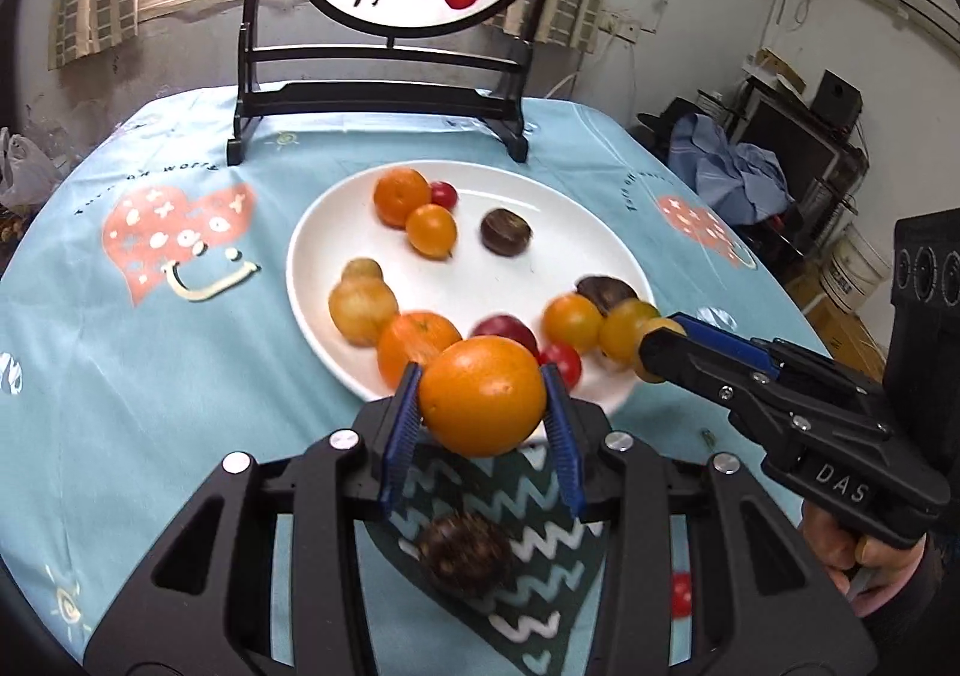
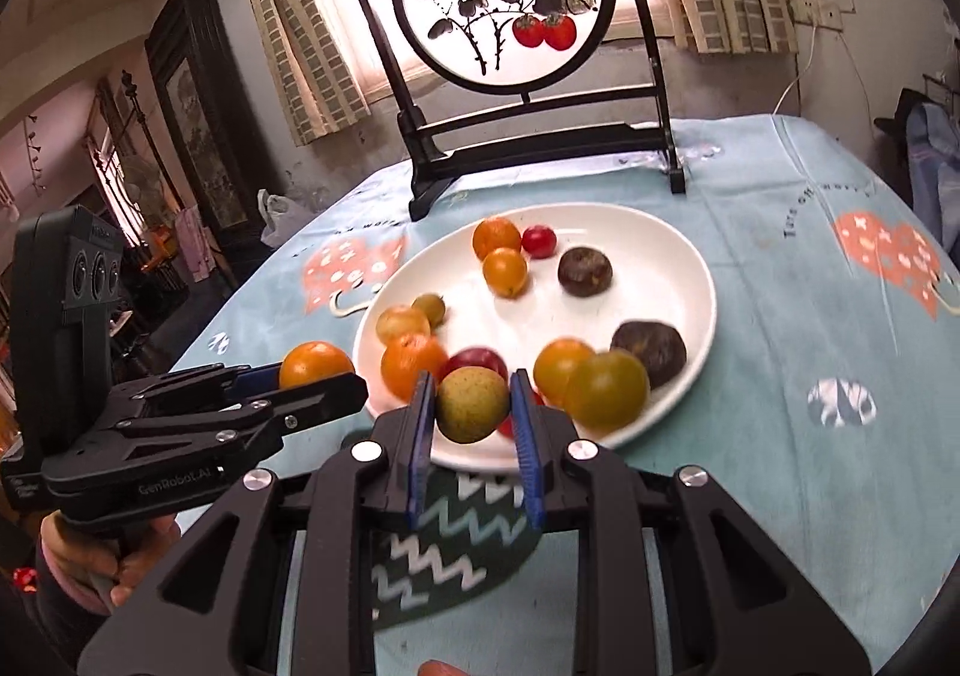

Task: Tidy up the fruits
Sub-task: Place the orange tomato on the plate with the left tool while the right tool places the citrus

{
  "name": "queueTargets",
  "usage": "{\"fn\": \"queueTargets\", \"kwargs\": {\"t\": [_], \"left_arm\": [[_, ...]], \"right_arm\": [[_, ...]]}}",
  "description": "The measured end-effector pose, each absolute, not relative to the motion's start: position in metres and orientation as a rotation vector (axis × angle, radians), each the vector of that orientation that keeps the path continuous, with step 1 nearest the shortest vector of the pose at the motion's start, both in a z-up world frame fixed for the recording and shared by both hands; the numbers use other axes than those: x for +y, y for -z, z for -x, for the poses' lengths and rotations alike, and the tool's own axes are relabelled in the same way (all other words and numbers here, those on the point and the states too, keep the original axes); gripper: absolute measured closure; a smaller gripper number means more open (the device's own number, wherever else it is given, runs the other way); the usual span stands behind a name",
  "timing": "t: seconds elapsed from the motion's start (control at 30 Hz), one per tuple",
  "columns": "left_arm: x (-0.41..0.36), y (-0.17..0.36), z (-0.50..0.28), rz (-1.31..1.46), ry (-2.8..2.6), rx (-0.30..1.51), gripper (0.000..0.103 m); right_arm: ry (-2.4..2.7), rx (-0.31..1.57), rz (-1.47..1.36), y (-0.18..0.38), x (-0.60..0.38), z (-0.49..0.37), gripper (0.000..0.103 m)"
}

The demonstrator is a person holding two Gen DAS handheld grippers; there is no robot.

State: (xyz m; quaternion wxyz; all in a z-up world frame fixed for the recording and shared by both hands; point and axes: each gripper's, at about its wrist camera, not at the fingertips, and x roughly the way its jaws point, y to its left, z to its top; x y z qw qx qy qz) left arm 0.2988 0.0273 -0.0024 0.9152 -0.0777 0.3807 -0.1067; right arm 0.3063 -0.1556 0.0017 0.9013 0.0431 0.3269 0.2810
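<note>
My left gripper (image 1: 483,397) is shut on a large orange (image 1: 482,395), held just above the near rim of the white plate (image 1: 480,268). My right gripper (image 2: 472,406) is shut on a small yellow-green fruit (image 2: 471,404) over the same rim. In the left wrist view the right gripper (image 1: 651,352) comes in from the right with that fruit mostly hidden by its fingers. In the right wrist view the left gripper (image 2: 315,376) stands at the left with the orange (image 2: 315,365). The plate (image 2: 672,256) holds several oranges, yellow fruits, red tomatoes and dark chestnuts.
A dark spiky fruit (image 1: 465,556) and a red tomato (image 1: 681,595) lie on the tablecloth below my left gripper. A black-framed round painted screen (image 2: 510,4) stands at the table's far side. The blue patterned cloth (image 1: 150,346) covers the table; a hand (image 2: 108,562) holds the left gripper.
</note>
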Motion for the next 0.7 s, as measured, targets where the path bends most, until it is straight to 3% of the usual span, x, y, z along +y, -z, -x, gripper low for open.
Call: {"fn": "queueTargets", "kwargs": {"t": [0.57, 0.67, 0.7], "left_arm": [[0.035, 0.011, -0.384, 0.147, 0.109, 0.795, 0.062], [0.039, 0.010, -0.381, 0.155, 0.075, 0.779, 0.034], [0.041, 0.007, -0.378, 0.158, 0.068, 0.766, 0.034]], "right_arm": [[-0.520, 0.689, -0.045, 0.010, -0.134, -0.367, 0.077], [-0.518, 0.709, -0.088, 0.013, -0.139, -0.371, 0.073], [-0.519, 0.711, -0.091, 0.013, -0.140, -0.370, 0.073]]}}
